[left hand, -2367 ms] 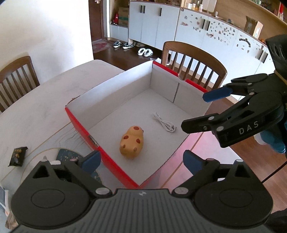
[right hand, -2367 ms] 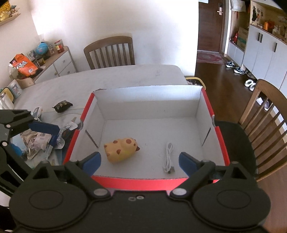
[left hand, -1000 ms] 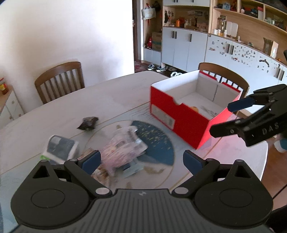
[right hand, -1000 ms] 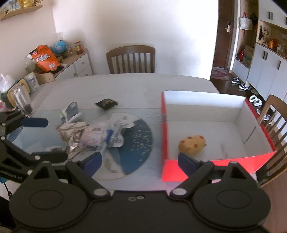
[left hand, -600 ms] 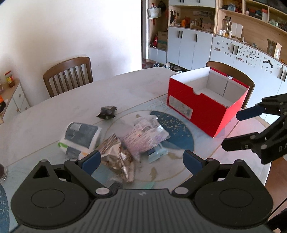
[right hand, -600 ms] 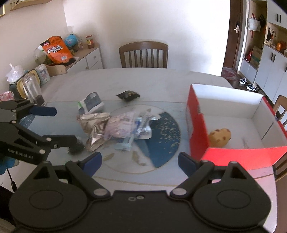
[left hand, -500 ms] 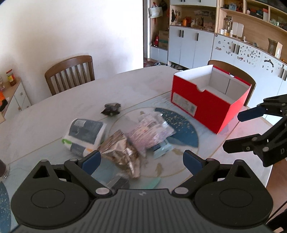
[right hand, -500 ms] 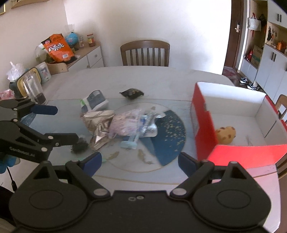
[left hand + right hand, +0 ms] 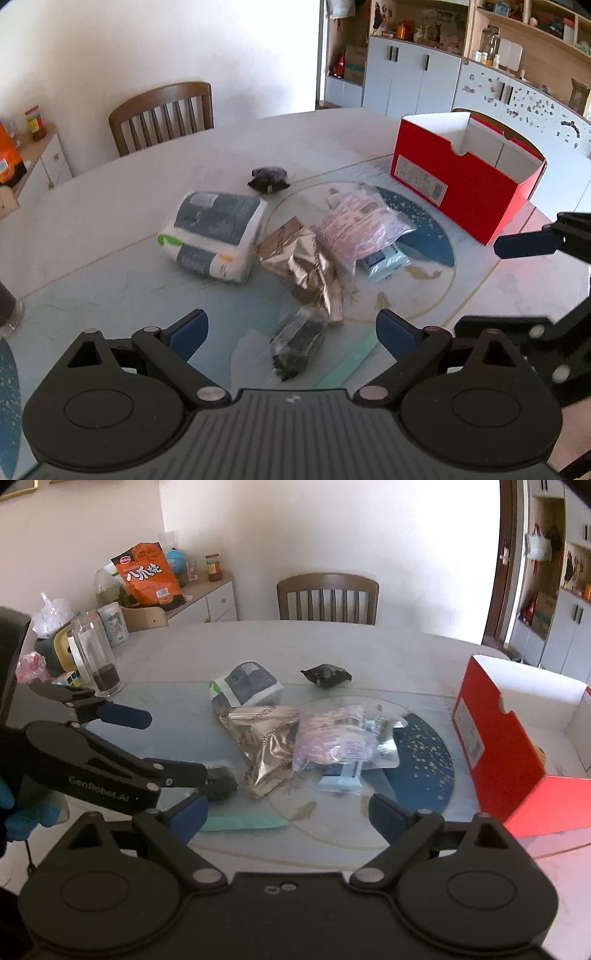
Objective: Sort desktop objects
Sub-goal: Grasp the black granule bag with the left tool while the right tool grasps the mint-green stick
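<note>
A pile lies mid-table: a white and blue pack (image 9: 214, 230) (image 9: 245, 685), a crumpled silver foil bag (image 9: 308, 264) (image 9: 264, 738), a clear pink-printed bag (image 9: 360, 225) (image 9: 332, 734), a light blue packet (image 9: 384, 258) (image 9: 340, 781), a small black wrapped item (image 9: 295, 341) (image 9: 221, 779) and a dark wrapper (image 9: 269, 178) (image 9: 325, 675). The red box (image 9: 461, 173) (image 9: 495, 738) stands at the right. My left gripper (image 9: 291, 330) is open and empty above the black item. My right gripper (image 9: 284, 808) is open and empty, near the table's front.
A teal strip (image 9: 243, 823) lies by the front edge. A glass jar (image 9: 96, 657) stands at the left edge. A chair (image 9: 328, 596) stands behind the table. A sideboard (image 9: 192, 602) with a snack bag and clutter is at the back left.
Both grippers have swung left away from the red box, which held a yellow toy and a white cable, toward the pile. Both stayed open and empty.
</note>
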A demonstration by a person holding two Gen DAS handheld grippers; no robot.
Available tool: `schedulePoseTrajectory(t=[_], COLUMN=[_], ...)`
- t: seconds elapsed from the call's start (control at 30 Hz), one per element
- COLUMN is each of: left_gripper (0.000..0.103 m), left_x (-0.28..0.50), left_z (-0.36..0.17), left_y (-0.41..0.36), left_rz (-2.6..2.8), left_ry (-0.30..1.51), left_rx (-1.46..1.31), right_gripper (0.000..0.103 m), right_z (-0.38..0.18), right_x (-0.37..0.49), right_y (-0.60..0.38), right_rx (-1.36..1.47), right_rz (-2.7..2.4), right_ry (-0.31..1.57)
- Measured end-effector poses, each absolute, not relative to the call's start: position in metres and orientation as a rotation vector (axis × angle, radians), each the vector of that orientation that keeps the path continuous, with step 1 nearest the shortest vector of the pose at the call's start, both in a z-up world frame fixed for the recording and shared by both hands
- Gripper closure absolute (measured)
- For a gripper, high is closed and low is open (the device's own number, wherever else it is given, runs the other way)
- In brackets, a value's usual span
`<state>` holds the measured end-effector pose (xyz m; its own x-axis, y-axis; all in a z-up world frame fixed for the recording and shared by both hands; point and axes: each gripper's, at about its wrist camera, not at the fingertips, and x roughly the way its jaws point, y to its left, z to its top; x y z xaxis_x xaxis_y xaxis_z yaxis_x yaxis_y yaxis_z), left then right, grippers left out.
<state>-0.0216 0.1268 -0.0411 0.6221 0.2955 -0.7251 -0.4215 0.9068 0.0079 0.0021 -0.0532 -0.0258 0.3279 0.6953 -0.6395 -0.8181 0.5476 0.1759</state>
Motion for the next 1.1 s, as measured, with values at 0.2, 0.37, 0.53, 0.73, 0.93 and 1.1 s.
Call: schedulePoseTrajectory(t=[0.2, 0.37, 0.53, 0.73, 0.93, 1.1], left_gripper=[0.005, 0.007, 0.007, 0.007, 0.007, 0.007], left_x=[-0.018, -0.016, -0.018, -0.02, -0.018, -0.017], left_z=[-0.057, -0.062, -0.064, -0.069, -0.081, -0.084], left_y=[0.141, 0.152, 0.164, 0.157, 0.151, 0.152], left_rz=[0.398, 0.361, 0.286, 0.185, 0.164, 0.159], left_ry=[0.825, 0.816, 0.792, 0.787, 0.796, 0.796], left_rx=[-0.205, -0.234, -0.253, -0.204, -0.21, -0.204], right_gripper=[0.007, 0.007, 0.005, 0.004, 0.004, 0.003], right_z=[-0.051, -0.065, -0.08, -0.094, -0.102, -0.108], right_x=[-0.017, -0.03, -0.028, -0.03, -0.031, -0.027], right_y=[-0.031, -0.014, -0.003, 0.0, 0.006, 0.011], right_rx=[-0.183, -0.19, -0.179, -0.18, -0.193, -0.182], right_rz=[0.967, 0.978, 0.976, 0.98, 0.975, 0.966], right_ry=[0.738, 0.723, 0.732, 0.733, 0.727, 0.737])
